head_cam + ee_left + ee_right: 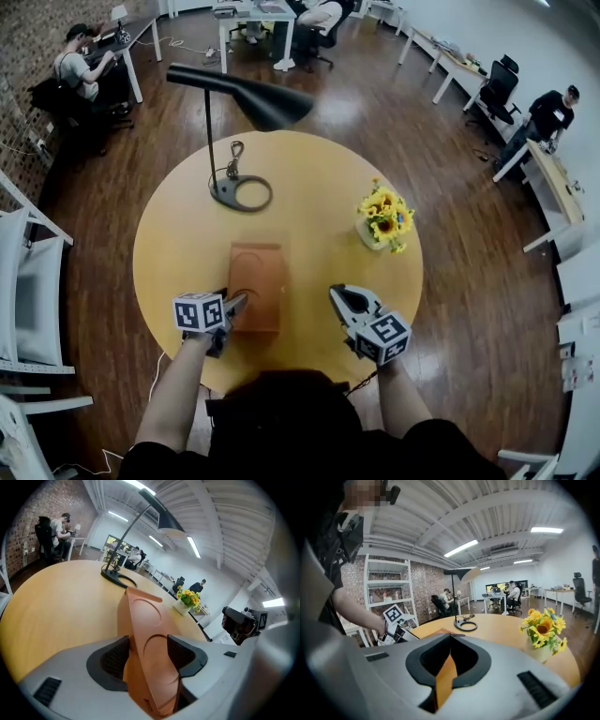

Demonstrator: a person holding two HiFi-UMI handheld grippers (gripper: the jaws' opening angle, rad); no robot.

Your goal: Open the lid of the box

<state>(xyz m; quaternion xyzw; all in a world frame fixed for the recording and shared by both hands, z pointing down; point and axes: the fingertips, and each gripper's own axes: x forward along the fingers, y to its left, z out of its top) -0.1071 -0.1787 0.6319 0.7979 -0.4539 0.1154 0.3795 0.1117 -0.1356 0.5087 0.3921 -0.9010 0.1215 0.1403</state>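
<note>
Resting place of the box [256, 281]: flat on the round counter [178, 234], lid [143, 609] closed, near the edge closest to the person.
Left gripper [234, 306]: jaws spread wide, straddling the near left corner of the box; whether the pads press on it cannot be told.
Right gripper [339, 296]: jaws closed together, holding nothing, over the counter just right of the box.
Lamp [241, 193]: black, beyond the box.
Sunflowers [385, 217]: potted, far right of the counter.

open-plan office: desks [555, 180], swivel chairs [498, 86]
</note>
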